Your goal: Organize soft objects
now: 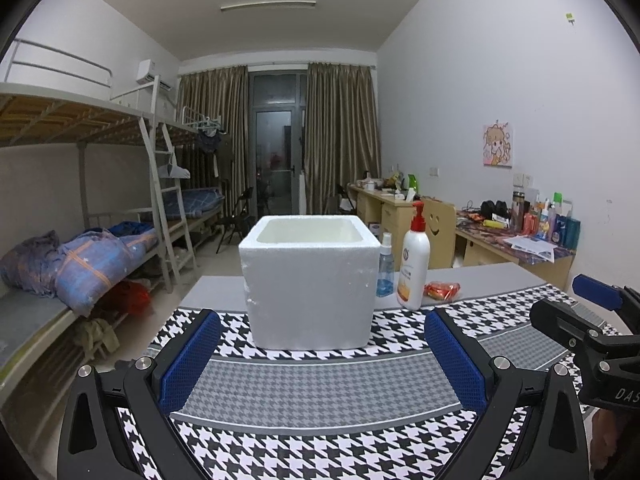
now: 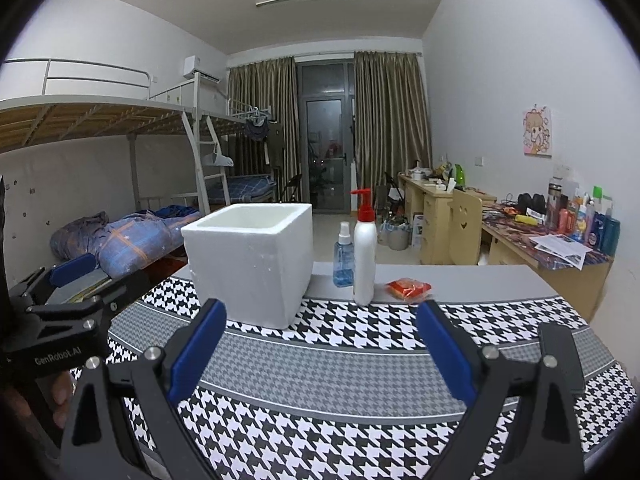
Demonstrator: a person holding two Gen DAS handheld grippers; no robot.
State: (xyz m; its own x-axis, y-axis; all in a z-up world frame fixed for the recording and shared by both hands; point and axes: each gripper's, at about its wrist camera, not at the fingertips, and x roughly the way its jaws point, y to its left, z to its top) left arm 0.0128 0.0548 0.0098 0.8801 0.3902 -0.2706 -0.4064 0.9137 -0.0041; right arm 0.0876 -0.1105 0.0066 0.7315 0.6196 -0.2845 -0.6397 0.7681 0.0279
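A white foam box (image 1: 310, 280) (image 2: 252, 258) stands open-topped on the houndstooth cloth (image 1: 320, 384) (image 2: 332, 380). To its right are a small blue spray bottle (image 1: 385, 266) (image 2: 344, 256), a white pump bottle with a red top (image 1: 414, 258) (image 2: 365, 248) and a soft red packet (image 1: 441, 291) (image 2: 408, 289). My left gripper (image 1: 320, 360) hovers open over the cloth, short of the box, with nothing between its blue pads. My right gripper (image 2: 320, 350) is open too and holds nothing, nearer the packet. Each gripper shows at the edge of the other's view.
The grey table (image 2: 460, 280) ends just behind the bottles. A bunk bed with bedding (image 1: 92, 256) stands to the left. Cluttered desks (image 1: 520, 244) and a wooden chair (image 2: 466, 226) line the right wall. A hand (image 2: 60, 396) holds the left gripper's handle.
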